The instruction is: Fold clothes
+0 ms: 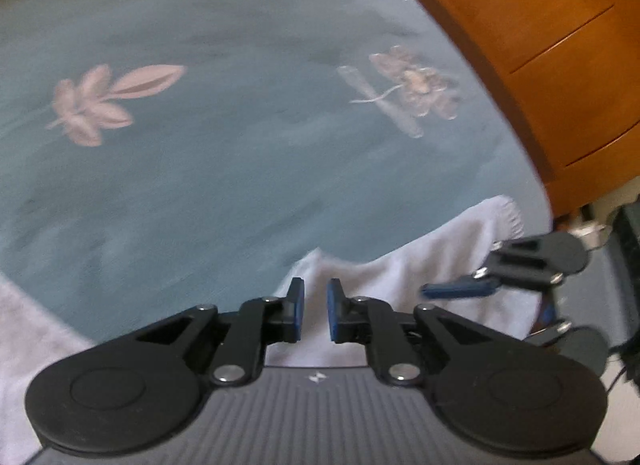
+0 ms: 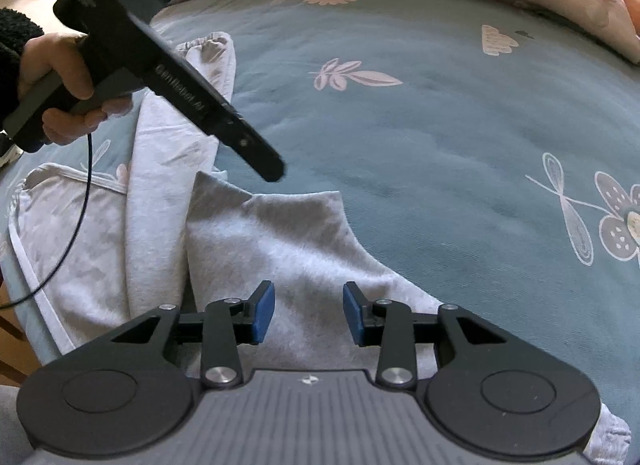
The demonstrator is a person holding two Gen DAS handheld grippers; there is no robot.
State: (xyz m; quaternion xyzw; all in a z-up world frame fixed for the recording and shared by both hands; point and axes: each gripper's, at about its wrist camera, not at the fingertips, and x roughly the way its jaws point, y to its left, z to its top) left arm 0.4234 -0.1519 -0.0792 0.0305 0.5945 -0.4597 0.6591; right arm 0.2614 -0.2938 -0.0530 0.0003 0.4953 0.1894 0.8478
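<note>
Both tools hover with fingers parted and gripping nothing: the right tool over a pale grey garment, the left tool over its edge. The garment lies crumpled at six o'clock on a blue floral bedspread. A hand holds the left tool at ten o'clock.

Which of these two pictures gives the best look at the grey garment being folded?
The right wrist view: the grey garment shows most of its spread, including a sleeve. The left wrist view catches only a pale, blurred corner of it.
</note>
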